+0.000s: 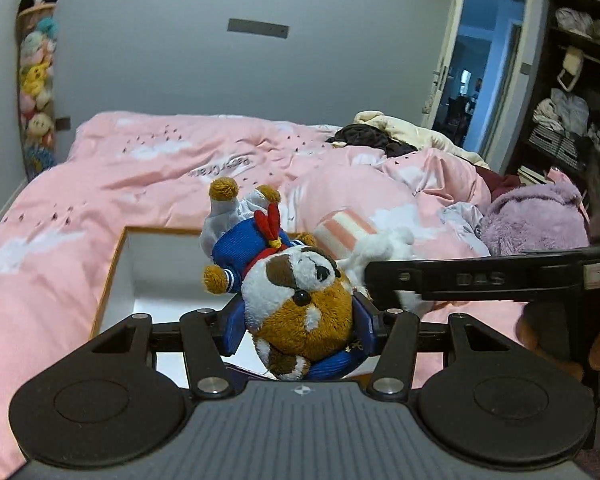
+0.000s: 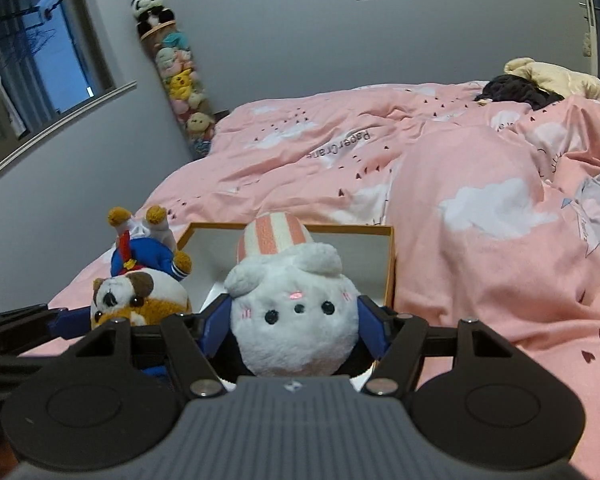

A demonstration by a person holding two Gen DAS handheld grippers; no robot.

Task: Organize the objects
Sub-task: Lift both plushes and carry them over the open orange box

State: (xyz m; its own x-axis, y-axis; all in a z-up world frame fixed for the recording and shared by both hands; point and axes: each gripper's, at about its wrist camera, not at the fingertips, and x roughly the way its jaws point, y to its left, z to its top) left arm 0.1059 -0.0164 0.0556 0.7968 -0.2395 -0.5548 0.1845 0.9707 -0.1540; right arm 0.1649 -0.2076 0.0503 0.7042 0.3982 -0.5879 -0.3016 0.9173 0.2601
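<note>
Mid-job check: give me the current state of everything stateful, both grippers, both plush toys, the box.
left gripper: shut on the dog plush
dog plush: held by its head, upside down
right gripper: shut on the white plush
white plush: held by its head, upside down
box: open, on the bed

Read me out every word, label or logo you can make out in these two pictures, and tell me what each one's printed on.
"PaperCrane", upside down, on the pink duvet.
Raised letters, too blurred to read, on the right gripper's finger, seen from the left wrist.
A small emblem, no words, on the left gripper's grey body.
</note>
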